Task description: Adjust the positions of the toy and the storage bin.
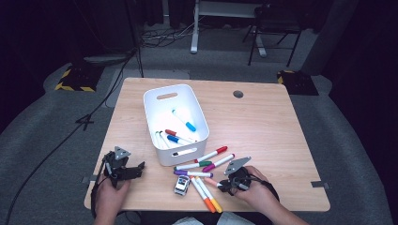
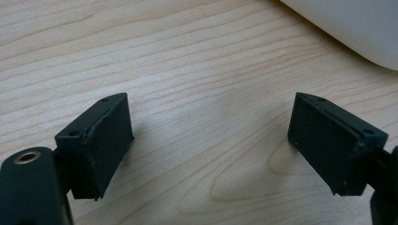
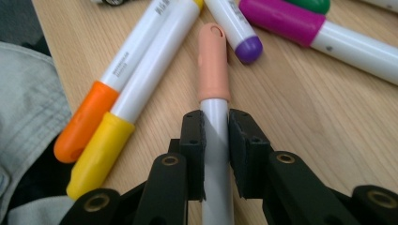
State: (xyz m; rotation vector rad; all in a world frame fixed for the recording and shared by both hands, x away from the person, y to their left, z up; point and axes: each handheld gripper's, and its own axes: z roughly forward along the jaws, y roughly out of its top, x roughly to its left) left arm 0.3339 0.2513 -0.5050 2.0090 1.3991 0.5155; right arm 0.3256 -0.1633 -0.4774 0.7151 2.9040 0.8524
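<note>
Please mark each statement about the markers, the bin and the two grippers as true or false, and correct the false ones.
1. The right gripper is shut on the peach marker. True.
2. The left gripper holds a blue marker. False: its jaws stand open over bare table, with nothing between them.
3. The white bin has markers inside. True.
4. The orange marker and the yellow marker lie side by side. True.
5. The bin lies upside down. False: it stands upright, open side up.
6. A small toy car sits in the bin. False: it sits on the table, near the markers.
</note>
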